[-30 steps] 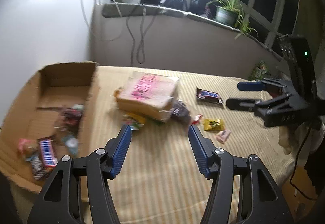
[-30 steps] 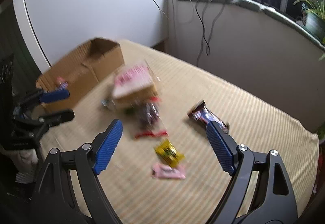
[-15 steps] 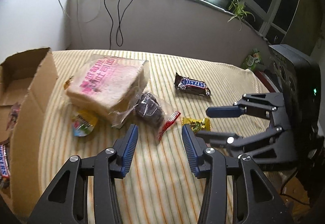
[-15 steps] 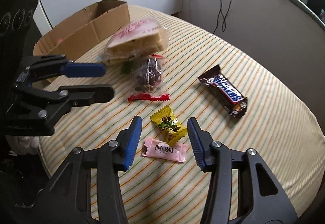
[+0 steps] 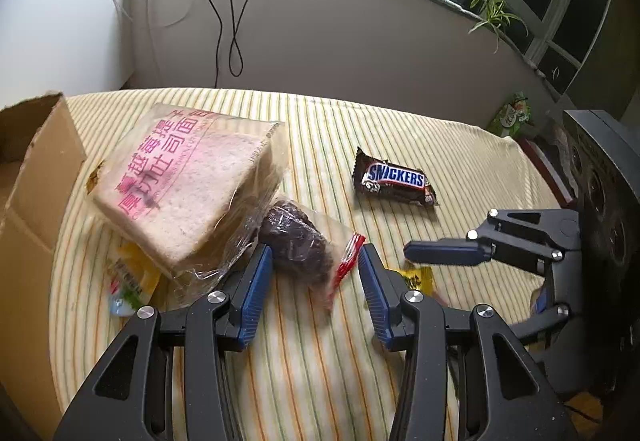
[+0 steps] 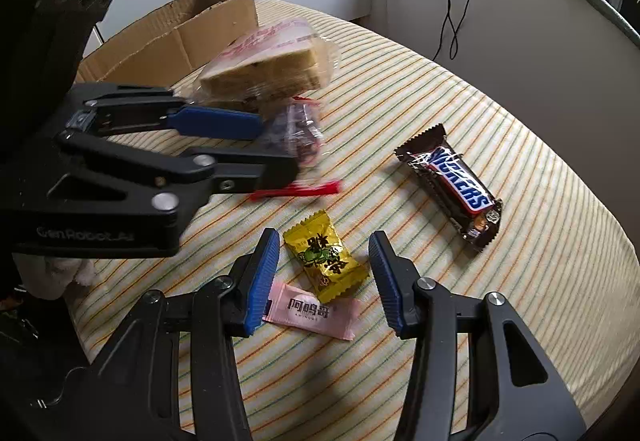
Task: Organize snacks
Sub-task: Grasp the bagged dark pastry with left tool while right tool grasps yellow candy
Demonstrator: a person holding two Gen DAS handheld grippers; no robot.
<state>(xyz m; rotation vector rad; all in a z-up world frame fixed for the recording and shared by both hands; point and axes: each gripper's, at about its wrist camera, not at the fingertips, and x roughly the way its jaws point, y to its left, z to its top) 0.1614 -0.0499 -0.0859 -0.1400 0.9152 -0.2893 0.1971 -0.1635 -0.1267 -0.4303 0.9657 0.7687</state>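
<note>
Reaching step: left gripper (image 5: 316, 281) fingers partly open around clear bag of dark cake (image 5: 298, 241); right gripper (image 6: 324, 273) likewise around yellow foil candy (image 6: 325, 261). Next: closing, lifting toward far-left cardboard box (image 6: 168, 29).

I read "SNICKERS" in white-edged blue letters on the brown Snickers bar (image 5: 394, 181). My left gripper (image 6: 276, 149) carries "GenRobot.AI" on its black body. The bread bag (image 5: 188, 181) bears pink Chinese characters; the pink candy wrapper (image 6: 316, 311) bears dark ones.
</note>
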